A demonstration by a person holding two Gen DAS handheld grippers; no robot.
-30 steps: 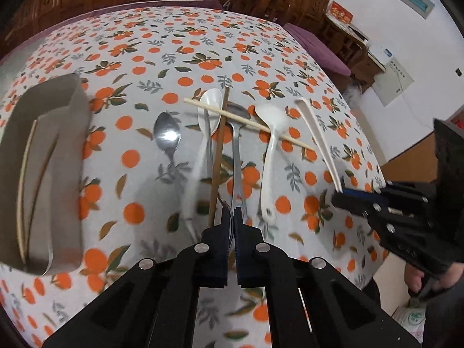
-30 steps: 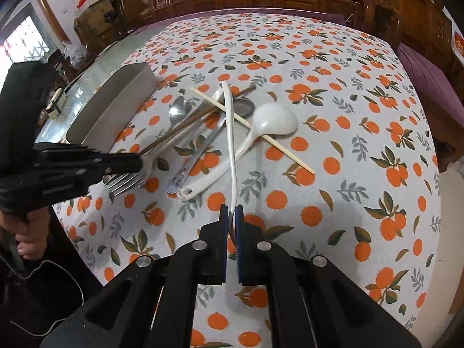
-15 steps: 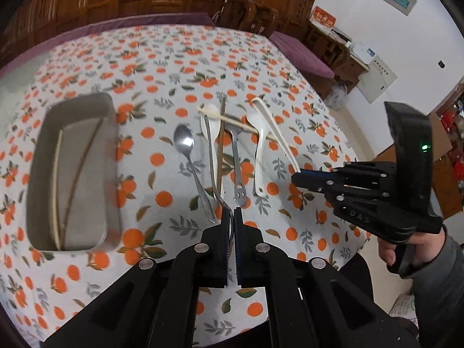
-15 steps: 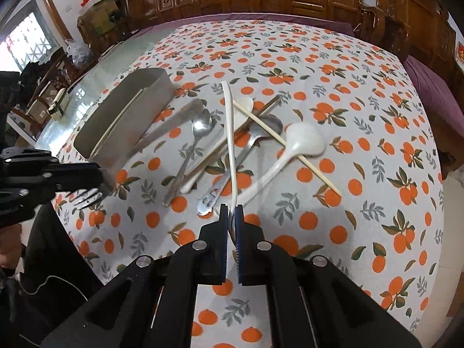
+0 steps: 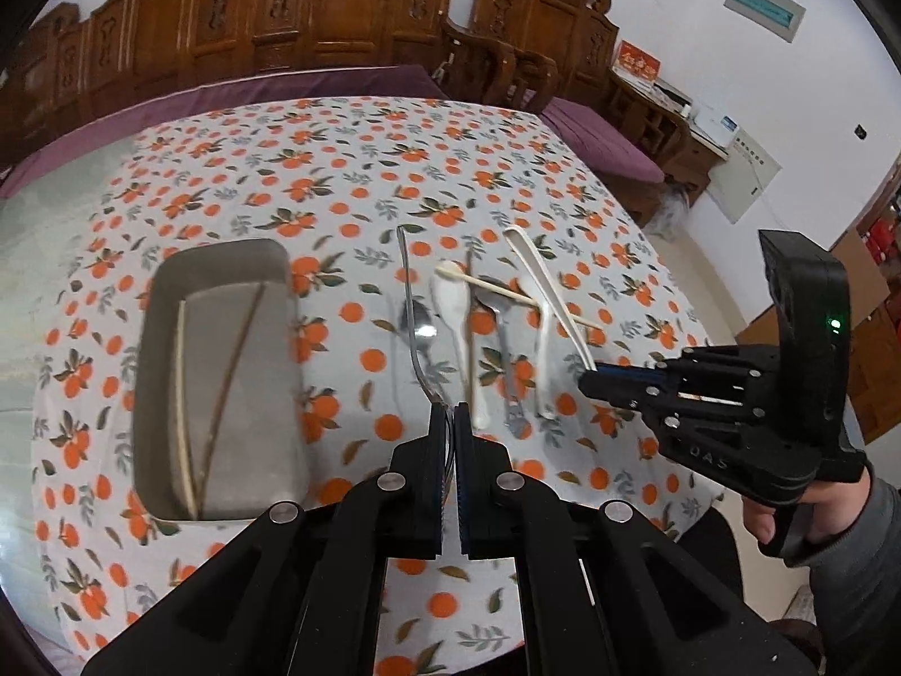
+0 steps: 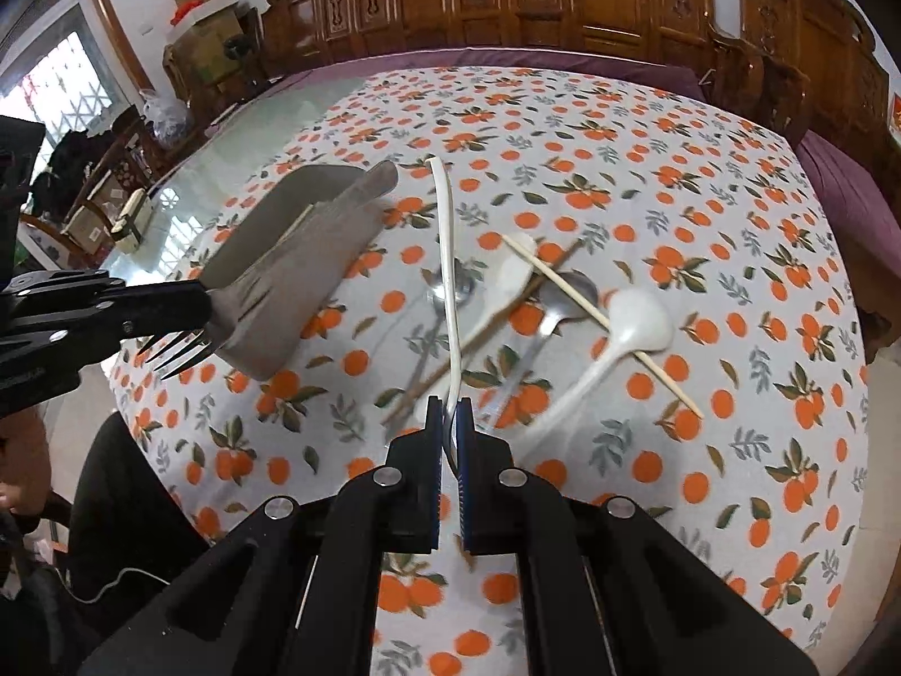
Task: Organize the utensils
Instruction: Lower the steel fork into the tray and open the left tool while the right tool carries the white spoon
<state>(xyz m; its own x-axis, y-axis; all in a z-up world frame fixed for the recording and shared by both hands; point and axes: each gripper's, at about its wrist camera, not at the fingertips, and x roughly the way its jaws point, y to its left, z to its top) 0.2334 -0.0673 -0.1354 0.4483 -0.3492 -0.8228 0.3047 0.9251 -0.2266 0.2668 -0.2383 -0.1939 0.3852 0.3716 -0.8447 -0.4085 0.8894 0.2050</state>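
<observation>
Above an orange-print tablecloth (image 5: 349, 180), the left gripper (image 5: 449, 411) is clamped on a metal fork (image 5: 410, 315) at its tined end, the handle rising toward the top of the left view; in the right view the tines (image 6: 180, 352) poke out at left centre. The right gripper (image 6: 449, 411) pinches a long white utensil (image 6: 447, 281), probably a spoon held edge-on, its shaft running up the frame. The grey tray (image 5: 219, 372), already holding 2 chopsticks (image 5: 225, 377), lies at lower left of the left view, its long axis running up the frame, roughly parallel to the fork. The tray sits just left of the left gripper, so that hand looks nearer to it than the right. Left on the cloth at centre: a metal spoon (image 5: 416, 327), a second metal spoon (image 6: 554, 304), 2 white spoons (image 6: 614, 338), a pale chopstick (image 6: 602, 318) and a brown chopstick (image 6: 484, 332), crossed in a loose pile. Blur smears the pile, and the held white utensil's gripped end is hidden between the jaws.
</observation>
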